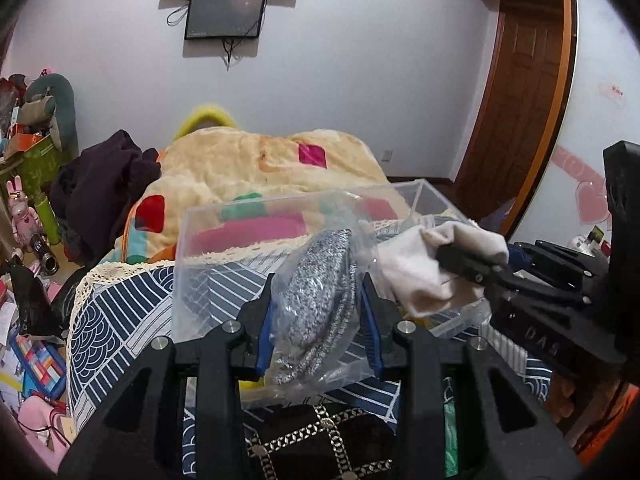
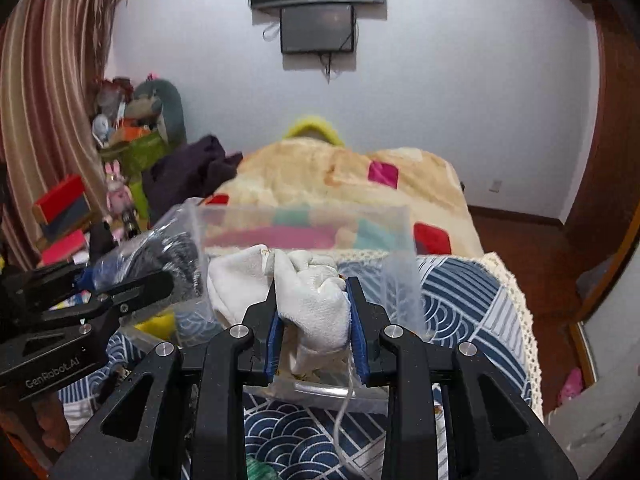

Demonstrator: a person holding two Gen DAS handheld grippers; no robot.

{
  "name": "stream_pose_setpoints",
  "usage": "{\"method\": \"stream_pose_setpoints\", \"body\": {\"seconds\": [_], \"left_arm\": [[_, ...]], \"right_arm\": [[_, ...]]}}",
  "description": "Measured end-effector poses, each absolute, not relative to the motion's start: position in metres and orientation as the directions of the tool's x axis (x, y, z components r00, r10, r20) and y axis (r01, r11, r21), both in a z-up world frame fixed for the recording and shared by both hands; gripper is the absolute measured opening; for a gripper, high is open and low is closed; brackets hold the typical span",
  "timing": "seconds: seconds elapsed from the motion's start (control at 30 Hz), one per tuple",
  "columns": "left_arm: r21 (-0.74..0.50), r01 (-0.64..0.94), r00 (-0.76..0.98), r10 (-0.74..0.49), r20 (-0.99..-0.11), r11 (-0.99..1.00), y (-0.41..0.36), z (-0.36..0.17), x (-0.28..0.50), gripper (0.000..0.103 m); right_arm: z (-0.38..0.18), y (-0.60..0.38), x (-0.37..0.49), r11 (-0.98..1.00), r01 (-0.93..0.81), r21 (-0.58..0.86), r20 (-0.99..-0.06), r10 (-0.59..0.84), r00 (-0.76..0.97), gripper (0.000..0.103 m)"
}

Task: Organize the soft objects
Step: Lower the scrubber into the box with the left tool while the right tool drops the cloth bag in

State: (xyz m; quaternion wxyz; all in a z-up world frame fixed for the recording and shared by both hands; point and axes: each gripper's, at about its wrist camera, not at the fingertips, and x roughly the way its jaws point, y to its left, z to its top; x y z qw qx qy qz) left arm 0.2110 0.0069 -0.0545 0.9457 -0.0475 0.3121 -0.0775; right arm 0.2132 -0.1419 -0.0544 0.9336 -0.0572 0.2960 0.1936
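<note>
Up close, the left gripper [image 1: 318,320] is clenched on a clear plastic bag [image 1: 320,304] stuffed with a grey-and-white speckled knit item, the bag crinkled and glossy, held over the near wall of the clear plastic bin [image 1: 192,264]. The right gripper [image 2: 314,328] is clamped on a white fleecy cloth [image 2: 316,300], bunched and creased, with a loose thread [image 2: 346,400] hanging below it; the cloth sits at the bin's near edge, partly over its rim. Both bundles are just beside each other above the bin. The bin rests on a blue-and-white wave-patterned cover [image 2: 460,300] with a cream lace edge. A black cloth with a chain pattern [image 1: 320,440] lies on the cover in front of the bin. Behind the bin lies a cream blanket [image 1: 256,164] with coloured patches, and a dark purple garment [image 1: 104,184] is heaped at the blanket's left side.
</note>
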Motion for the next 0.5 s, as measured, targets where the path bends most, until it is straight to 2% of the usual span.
{"method": "stream_pose_setpoints", "body": {"seconds": [0.27, 0.37, 0.5], "left_arm": [[-0.125, 0.111, 0.752, -0.166, -0.639, 0.986, 0.006, -0.072, 0.223, 0.039], [-0.135, 0.120, 0.741, -0.179, -0.647, 0.984, 0.006, -0.074, 0.221, 0.048], [-0.120, 0.125, 0.753, -0.173, -0.635, 0.985, 0.004, -0.070, 0.213, 0.058]], "right_arm": [[-0.062, -0.145, 0.215, 0.913, -0.408, 0.000, -0.614, 0.322, 0.720, 0.031], [-0.059, -0.149, 0.212, 0.907, -0.421, 0.015, -0.613, 0.341, 0.713, 0.035], [-0.055, -0.152, 0.207, 0.905, -0.426, 0.010, -0.594, 0.348, 0.725, 0.046]]}}
